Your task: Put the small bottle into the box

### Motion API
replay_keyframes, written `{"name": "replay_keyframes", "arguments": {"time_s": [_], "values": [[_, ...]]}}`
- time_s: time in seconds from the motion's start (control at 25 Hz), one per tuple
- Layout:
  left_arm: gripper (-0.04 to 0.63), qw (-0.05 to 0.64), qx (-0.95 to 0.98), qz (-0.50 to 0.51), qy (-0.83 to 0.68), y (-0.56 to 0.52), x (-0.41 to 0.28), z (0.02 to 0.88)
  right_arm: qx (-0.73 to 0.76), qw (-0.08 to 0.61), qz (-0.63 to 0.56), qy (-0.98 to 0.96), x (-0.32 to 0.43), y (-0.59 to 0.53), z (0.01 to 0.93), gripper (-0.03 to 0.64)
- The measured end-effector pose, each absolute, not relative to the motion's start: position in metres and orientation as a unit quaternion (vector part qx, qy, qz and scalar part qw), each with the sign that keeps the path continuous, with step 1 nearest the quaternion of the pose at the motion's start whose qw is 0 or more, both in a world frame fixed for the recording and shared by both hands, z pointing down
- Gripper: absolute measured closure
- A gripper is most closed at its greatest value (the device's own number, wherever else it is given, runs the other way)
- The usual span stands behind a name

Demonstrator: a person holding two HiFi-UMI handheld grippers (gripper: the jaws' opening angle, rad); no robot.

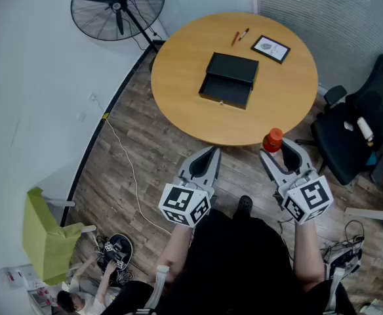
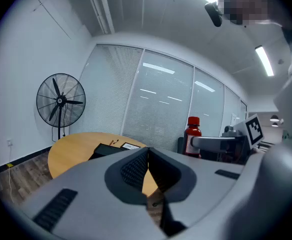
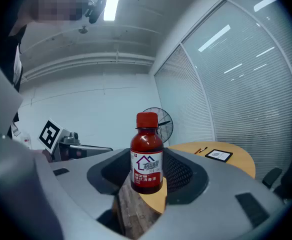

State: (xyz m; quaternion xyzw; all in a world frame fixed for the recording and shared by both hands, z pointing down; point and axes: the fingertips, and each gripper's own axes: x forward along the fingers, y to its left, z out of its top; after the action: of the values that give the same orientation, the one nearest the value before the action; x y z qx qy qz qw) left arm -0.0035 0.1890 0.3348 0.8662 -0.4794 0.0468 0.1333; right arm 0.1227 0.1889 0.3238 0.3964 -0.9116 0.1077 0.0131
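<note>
Small bottle (image 3: pixel 147 154), red cap up, sits dead centre of the right gripper view, upright between the two dark pads. The right gripper (image 1: pixel 277 151) has it pinched at the body, jaws set wide around it, and there's floor showing under its base, so it's in the air, not resting on anything. In the head view the red cap shows right of centre, just at the near rim of the round table (image 1: pixel 178 77).

Over at lower centre, the left gripper (image 1: pixel 209 153) hangs beside its partner, jaws pressed together with nothing in them, also short of the table edge.

The box (image 1: pixel 229 79), black and lying open, is up in the upper middle of the head view, well apart from the bottle. Two pens (image 1: pixel 239 36) and a framed card (image 1: pixel 271 48) lie beyond it.

So I'd call this the carry: pickup done, placement not yet begun. The next move looks like a reach up-frame across the tabletop, keeping the bottle upright, lining it over the open part of the box, lowering, and only then spreading the jaws.
</note>
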Motion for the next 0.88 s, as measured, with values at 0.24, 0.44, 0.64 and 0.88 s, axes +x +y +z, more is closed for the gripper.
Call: {"name": "replay_keyframes", "arguments": {"time_s": [0.24,0.44,0.64,0.88], "values": [[0.597,0.125,0.865,0.048,-0.484,0.194,-0.011,0.333,0.393,0.013,0.103,-0.914,0.118,0.196,0.322,0.410],[0.597,0.117,0.859,0.055,-0.495,0.197,-0.017,0.335,0.384,0.014,0.101,-0.918,0.118,0.200,0.322,0.408],[0.597,0.121,0.850,0.058,-0.510,0.202,-0.029,0.338,0.382,0.008,0.108,-0.918,0.118,0.199,0.326,0.407],[0.595,0.130,0.840,0.059,-0.524,0.201,-0.046,0.343,0.376,0.010,0.121,-0.919,0.110,0.192,0.333,0.407]]}}
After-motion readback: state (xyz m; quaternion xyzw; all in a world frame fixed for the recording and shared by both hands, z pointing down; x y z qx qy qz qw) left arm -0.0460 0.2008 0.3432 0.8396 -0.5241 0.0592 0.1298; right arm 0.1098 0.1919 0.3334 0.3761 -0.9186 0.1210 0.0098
